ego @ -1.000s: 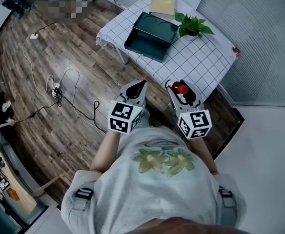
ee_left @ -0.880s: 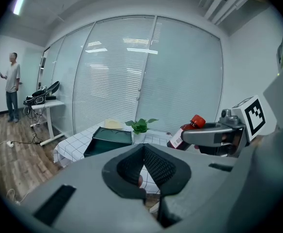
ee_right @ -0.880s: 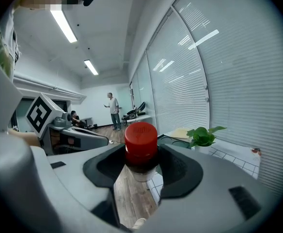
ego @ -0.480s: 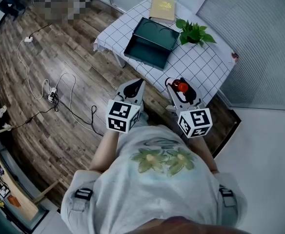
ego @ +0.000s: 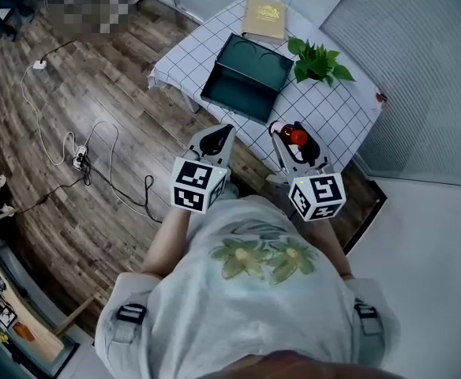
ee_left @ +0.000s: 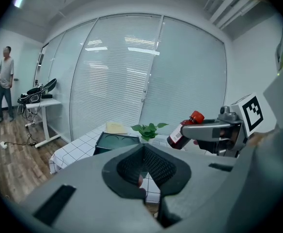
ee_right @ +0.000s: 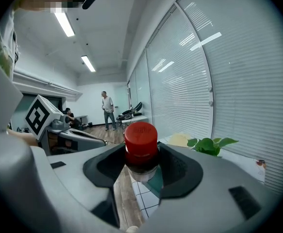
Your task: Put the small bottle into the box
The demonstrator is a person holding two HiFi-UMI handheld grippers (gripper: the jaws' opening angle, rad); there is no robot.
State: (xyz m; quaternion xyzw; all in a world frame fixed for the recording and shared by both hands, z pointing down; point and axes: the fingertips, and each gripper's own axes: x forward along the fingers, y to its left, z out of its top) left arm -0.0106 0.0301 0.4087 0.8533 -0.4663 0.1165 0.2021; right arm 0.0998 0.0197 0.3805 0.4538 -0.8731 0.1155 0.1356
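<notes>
A small dark bottle [ego: 295, 139] with a red cap [ee_right: 141, 139] sits between the jaws of my right gripper [ego: 290, 138], which is shut on it. In the left gripper view the same bottle [ee_left: 185, 130] shows tilted, held in the air by the right gripper. My left gripper [ego: 223, 137] is shut with nothing in it, held beside the right one near the table's front edge. The dark green box [ego: 249, 76] lies open on the checked table [ego: 325, 109], ahead of both grippers.
A potted green plant [ego: 317, 60] stands right of the box and a yellow book [ego: 264, 16] lies behind it. Cables and a power strip [ego: 79, 158] trail over the wooden floor at the left. A person [ee_left: 5, 81] stands far off by a desk.
The view has shifted slightly toward the table. Both grippers hold much the same pose, the bottle still gripped in the right one.
</notes>
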